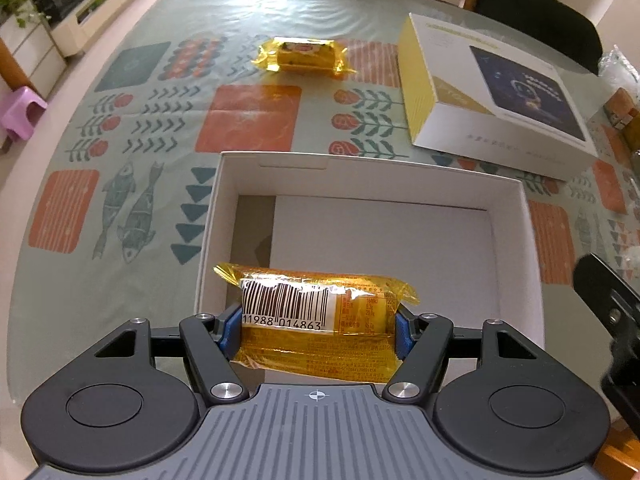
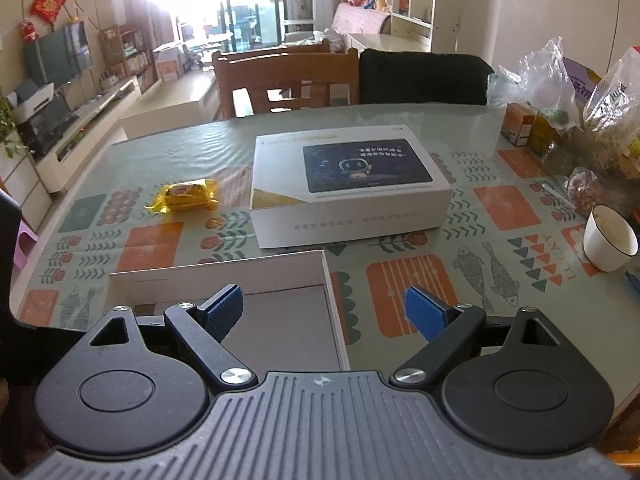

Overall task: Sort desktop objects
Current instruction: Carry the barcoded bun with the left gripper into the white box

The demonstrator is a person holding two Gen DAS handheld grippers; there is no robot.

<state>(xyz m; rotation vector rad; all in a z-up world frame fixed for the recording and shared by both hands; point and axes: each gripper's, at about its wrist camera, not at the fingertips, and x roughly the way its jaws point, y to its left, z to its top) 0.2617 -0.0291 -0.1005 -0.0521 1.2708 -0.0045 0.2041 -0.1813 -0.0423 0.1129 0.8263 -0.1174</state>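
My left gripper (image 1: 316,330) is shut on a yellow snack packet (image 1: 316,320) with a barcode, held over the near edge of an open white box (image 1: 400,184). A second yellow snack packet (image 1: 302,55) lies on the table beyond the box; it also shows in the right wrist view (image 2: 186,195). My right gripper (image 2: 324,312) is open and empty, above the right edge of the open white box (image 2: 216,270).
A closed white and yellow product box (image 1: 480,92) (image 2: 348,184) lies at the far right of the patterned tablecloth (image 1: 248,116). A white cup (image 2: 610,238), plastic bags and food packs (image 2: 576,120) crowd the right side. Wooden chairs (image 2: 288,80) stand behind the table.
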